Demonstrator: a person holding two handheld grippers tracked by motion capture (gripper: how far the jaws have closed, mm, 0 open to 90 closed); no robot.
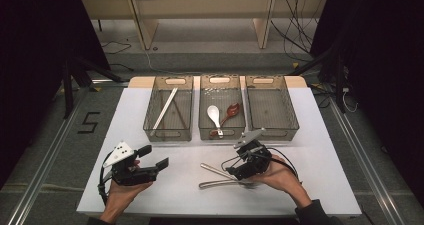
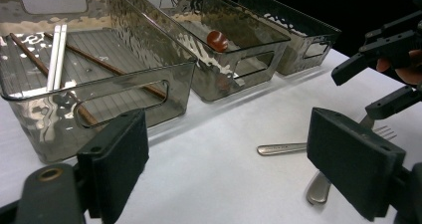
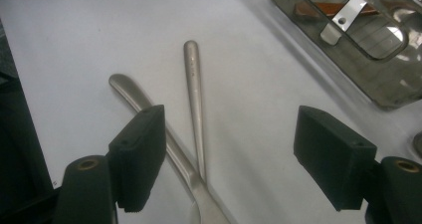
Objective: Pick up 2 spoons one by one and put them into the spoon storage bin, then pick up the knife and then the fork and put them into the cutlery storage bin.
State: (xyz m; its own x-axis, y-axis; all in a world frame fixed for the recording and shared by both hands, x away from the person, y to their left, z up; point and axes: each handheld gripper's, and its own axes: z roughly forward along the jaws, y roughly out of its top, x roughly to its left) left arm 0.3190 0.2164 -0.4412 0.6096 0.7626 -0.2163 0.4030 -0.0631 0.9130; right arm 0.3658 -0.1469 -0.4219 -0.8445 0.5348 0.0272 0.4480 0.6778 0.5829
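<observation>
Right claw (image 3: 231, 157) is wide open, hovering right over two crossed metal utensils (image 3: 195, 109) on the worktop (image 1: 320, 165), their handles running out between its jaws. Left claw (image 1: 152, 157) is open too, holding nothing, off to the side, three bins (image 1: 220, 130) beyond both

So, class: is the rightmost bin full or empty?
Empty: the rightmost bin shows only its bare ribbed floor in the high view, unlike the other two.
</observation>
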